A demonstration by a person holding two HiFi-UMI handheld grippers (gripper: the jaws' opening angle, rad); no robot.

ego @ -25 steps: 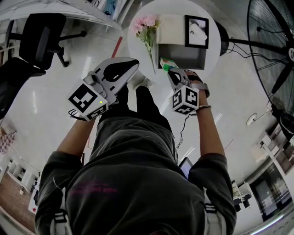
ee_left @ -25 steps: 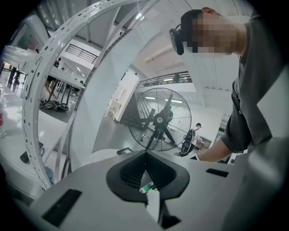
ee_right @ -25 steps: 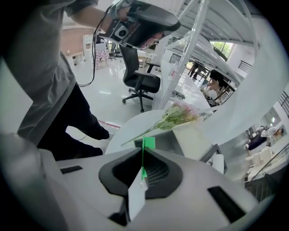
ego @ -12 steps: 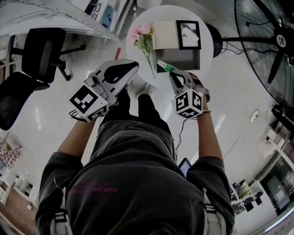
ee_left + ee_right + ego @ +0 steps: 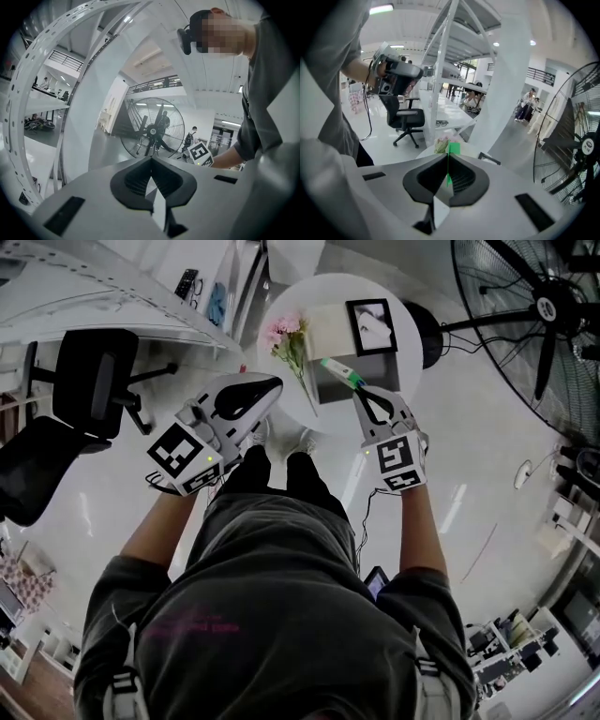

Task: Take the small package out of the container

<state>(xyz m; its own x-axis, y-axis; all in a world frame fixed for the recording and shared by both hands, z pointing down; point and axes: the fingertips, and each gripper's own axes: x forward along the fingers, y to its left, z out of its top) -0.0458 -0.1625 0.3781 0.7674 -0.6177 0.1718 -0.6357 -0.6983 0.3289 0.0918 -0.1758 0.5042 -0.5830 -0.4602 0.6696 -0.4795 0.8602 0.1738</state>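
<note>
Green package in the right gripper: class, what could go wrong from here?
1. The right gripper pinches the package only by one end, so it might slip and fall into the box.
2. The flowers stand close beside it; a swing to the left could knock them over.

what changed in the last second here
The right gripper, shut on the small green package, has lifted it higher, clear of the grey container. The left gripper stayed shut and empty, off to the side; flowers and framed picture unmoved.
</note>
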